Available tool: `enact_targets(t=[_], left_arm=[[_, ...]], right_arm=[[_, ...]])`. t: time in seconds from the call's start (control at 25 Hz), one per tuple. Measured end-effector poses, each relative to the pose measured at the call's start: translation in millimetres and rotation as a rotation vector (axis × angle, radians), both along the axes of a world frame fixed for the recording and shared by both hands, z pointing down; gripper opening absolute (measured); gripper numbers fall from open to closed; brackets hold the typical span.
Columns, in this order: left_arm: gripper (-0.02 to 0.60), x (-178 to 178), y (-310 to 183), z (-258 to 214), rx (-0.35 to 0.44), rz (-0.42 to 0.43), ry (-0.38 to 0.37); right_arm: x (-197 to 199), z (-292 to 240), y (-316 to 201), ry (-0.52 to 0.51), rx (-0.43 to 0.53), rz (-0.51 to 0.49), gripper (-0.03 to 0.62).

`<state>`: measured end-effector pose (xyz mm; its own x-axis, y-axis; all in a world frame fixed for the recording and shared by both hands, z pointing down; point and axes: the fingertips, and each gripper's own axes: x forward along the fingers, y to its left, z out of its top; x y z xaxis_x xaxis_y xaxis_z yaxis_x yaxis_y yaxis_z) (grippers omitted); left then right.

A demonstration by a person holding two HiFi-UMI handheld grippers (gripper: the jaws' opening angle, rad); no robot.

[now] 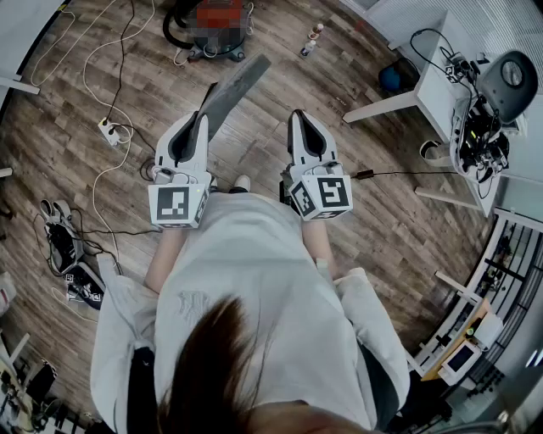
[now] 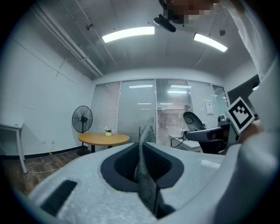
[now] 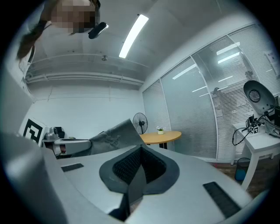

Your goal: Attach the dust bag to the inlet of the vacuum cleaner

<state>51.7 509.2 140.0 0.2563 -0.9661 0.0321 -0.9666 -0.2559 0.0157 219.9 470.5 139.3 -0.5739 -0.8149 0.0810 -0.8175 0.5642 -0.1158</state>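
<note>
Left tool clamps dust bag; right tool closed, empty.

The wood-plank floor carries the vacuum cleaner at twelve o'clock, a bottle at one and a power strip at ten.

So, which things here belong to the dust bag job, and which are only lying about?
For the job: dust bag, clamped in the left tongs; vacuum cleaner on the floor ahead.
Lying about: bottle, power strip, white table.
</note>
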Motion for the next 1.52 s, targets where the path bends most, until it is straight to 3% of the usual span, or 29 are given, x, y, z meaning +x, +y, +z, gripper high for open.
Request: enact_targets(t=[0.6,1.0,1.52], left_arm=[[0.038,-4.4,4.3,5.3,-0.008,-0.019,0.013],[0.038,-0.3,4.0,16.0,-0.036,-0.019,0.007],[0.038,-45.2,-60.6,28.3,-0.079,-0.003,0.026]], right_arm=[[-2.4,0.9,1.7,0.018,0.013,-0.019,0.002],[9.0,8.0,3.9,-0.021,-0.007,-0.027,0.003],[-31.5,21.7,-56.7,-0.011,-0.051,-0.025,0.003]])
